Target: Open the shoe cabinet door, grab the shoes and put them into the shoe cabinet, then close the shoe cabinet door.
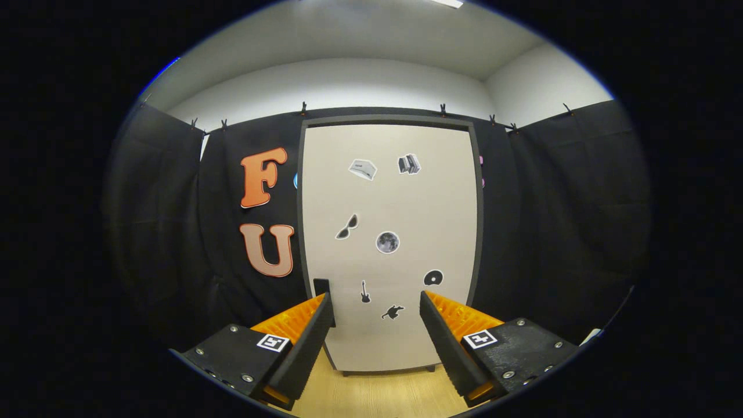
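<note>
Black booth cloth hangs left of the shoe cabinet (389,244), clipped along its top edge; cabinet stands upright on the light wood floor (377,395), straight ahead of the gripper (377,303) and beyond its fingers; cabinet door (406,203) is closed, pale beige in a dark frame, with small black-and-white stickers (387,242) scattered over it; a small dark handle (321,287) sits at the door's left edge low down, just above the left fingertip (325,305); gripper released, fingers spread wide apart, nothing between them; right fingertip (426,302) lies over the door's lower right part; more black cloth hangs right of the cabinet; white wall and ceiling above.
</note>
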The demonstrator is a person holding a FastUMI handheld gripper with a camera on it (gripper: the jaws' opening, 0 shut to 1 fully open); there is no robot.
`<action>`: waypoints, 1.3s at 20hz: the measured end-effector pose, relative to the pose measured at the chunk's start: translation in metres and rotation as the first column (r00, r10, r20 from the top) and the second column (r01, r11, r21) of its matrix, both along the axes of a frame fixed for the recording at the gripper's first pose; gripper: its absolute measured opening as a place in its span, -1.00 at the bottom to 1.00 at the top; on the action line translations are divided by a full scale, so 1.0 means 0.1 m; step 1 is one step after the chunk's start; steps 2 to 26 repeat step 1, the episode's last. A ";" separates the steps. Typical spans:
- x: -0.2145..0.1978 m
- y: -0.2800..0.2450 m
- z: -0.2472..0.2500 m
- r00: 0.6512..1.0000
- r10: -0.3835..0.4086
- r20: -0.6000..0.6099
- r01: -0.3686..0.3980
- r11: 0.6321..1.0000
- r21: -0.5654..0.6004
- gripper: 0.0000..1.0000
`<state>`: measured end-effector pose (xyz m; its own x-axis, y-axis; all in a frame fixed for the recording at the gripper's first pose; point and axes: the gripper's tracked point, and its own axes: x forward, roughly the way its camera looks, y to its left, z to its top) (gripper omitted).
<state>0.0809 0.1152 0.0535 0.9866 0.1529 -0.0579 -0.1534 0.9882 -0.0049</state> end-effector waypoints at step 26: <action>-0.04 -0.04 0.01 1.000 -0.009 -0.001 0.009 1.000 0.002 0.87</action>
